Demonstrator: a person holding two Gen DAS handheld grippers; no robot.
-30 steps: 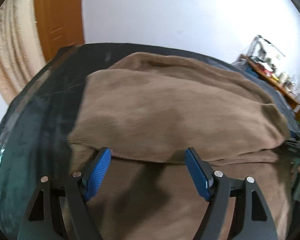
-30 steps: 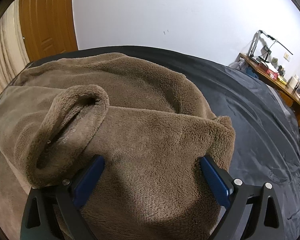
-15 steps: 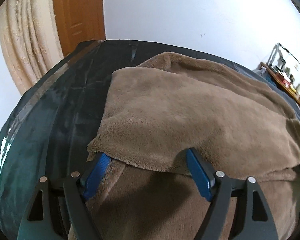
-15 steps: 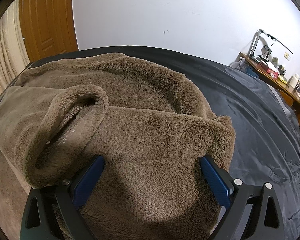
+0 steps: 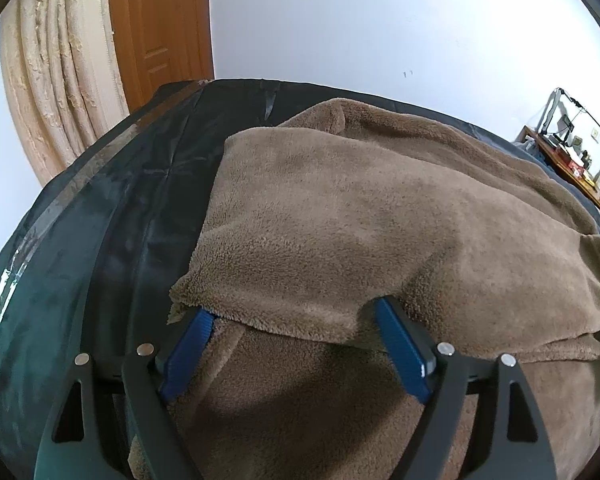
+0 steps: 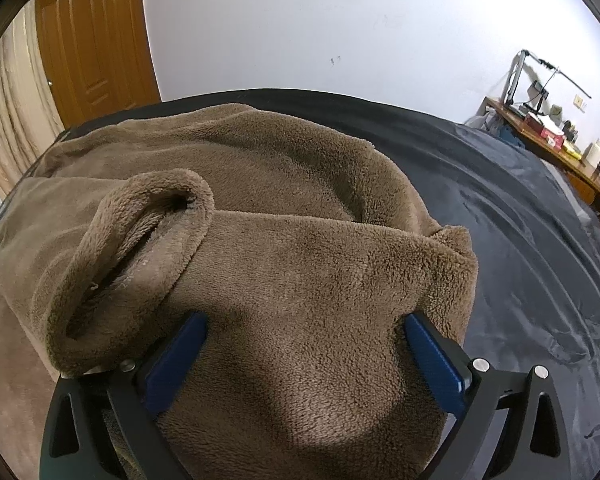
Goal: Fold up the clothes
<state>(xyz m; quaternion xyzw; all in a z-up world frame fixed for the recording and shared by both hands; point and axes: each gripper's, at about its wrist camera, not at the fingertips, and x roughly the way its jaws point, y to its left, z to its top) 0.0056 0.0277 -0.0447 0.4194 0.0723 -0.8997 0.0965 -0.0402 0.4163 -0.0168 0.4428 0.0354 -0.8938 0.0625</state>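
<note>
- Brown fleece garment [image 5: 380,216] spread over the black bed cover [image 5: 112,216], top layer folded back;
- Left claw [image 5: 296,344] spread apart, pads tucked under the folded edge;
- Right claw [image 6: 304,356] spread apart beneath draped fleece, beside a cuff [image 6: 140,256].

No readable text

Nothing legible appears in either wrist view; items on the far bench [image 6: 556,140] are too small to read.

Both views bright, daylit; white wall [image 5: 380,40] near blown out w/ bluish cast. Glare streaks on dark cover [image 5: 40,240] at 9 o'clock, soft shadows on brown fleece [image 6: 300,320] near 6 o'clock. Strong fisheye bowing + black vignette at corners; focus sharp, no motion blur.
</note>
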